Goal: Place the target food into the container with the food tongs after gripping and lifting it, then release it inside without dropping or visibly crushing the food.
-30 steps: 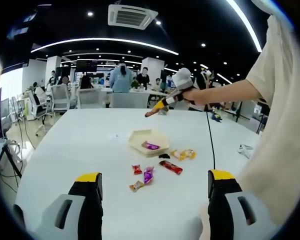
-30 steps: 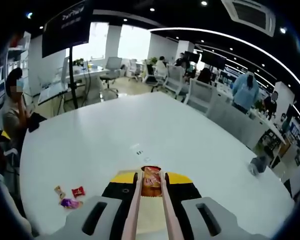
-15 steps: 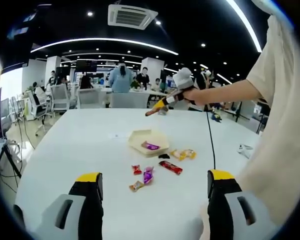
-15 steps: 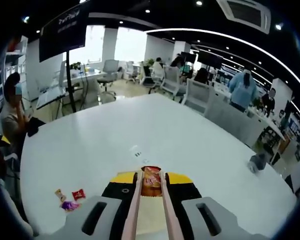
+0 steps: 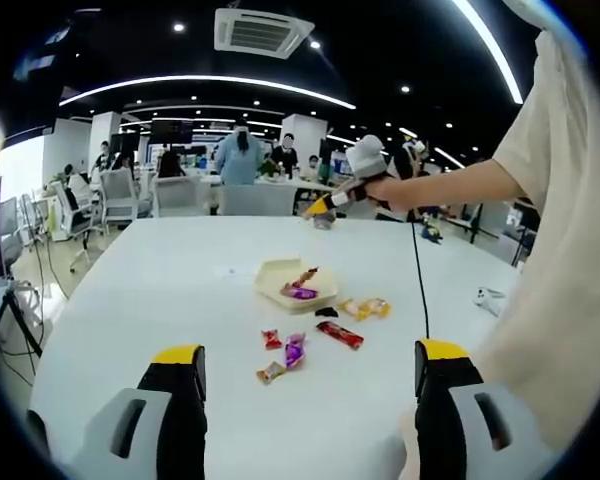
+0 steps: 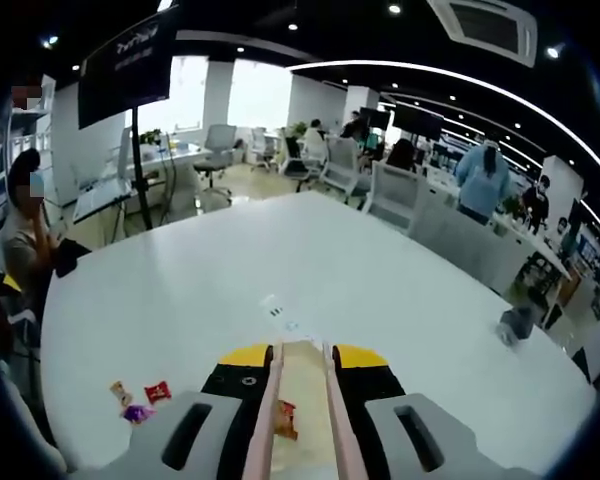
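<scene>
candy (image 5: 302, 277) tilts over the container (image 5: 296, 283) on the worktop (image 5: 180, 290), long axis slanting up to the right. we see the right claw (image 5: 313, 212) raised on an outstretched arm, tongs (image 6: 298, 410) parted and empty. left claw (image 5: 305, 375) wide.

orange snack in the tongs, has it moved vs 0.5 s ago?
Yes. The orange snack has left the tips of the tongs; in the left gripper view it sits at the container, beside the purple candy.
</scene>
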The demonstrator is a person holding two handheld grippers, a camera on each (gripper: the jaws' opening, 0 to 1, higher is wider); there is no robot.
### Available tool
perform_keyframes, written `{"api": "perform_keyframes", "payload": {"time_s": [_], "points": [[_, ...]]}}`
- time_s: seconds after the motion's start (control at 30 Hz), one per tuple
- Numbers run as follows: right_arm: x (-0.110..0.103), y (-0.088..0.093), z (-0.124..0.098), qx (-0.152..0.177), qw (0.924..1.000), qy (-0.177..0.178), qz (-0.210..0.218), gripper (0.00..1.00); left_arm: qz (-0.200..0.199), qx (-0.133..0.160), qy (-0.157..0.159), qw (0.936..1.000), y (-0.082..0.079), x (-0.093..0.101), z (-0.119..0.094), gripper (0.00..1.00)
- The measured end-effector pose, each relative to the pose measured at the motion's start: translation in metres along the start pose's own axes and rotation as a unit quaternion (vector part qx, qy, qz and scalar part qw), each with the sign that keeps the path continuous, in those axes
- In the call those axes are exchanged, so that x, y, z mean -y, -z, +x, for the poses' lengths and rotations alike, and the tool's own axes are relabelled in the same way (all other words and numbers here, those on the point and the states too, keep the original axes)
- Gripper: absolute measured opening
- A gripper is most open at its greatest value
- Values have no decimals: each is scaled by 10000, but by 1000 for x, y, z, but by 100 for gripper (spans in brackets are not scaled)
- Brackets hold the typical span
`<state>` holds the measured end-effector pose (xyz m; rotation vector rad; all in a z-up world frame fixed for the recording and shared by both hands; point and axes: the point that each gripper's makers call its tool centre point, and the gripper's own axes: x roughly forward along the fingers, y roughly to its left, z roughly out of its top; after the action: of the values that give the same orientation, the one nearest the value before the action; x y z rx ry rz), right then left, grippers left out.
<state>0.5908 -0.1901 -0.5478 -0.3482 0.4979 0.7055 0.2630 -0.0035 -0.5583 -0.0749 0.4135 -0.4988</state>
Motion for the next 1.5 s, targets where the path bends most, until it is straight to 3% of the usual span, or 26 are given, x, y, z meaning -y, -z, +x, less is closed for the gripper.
{"api": "perform_keyframes", "payload": {"time_s": [0.3, 0.53, 1.1, 1.5], "points": [[-1, 8, -7, -14, 10000, -12, 72, 23, 10, -8, 39, 10000, 1, 3, 2, 86], [-13, 27, -13, -113, 9998, -43, 168, 23, 24, -7, 84, 10000, 1, 6, 3, 85], [-64, 91, -28, -575, 9968, -291, 463, 23, 48, 37, 101, 9999, 0, 8, 1, 86], [-101, 126, -34, -877, 9928, -481, 652, 23, 36, 63, 88, 9999, 1, 8, -4, 86]]}}
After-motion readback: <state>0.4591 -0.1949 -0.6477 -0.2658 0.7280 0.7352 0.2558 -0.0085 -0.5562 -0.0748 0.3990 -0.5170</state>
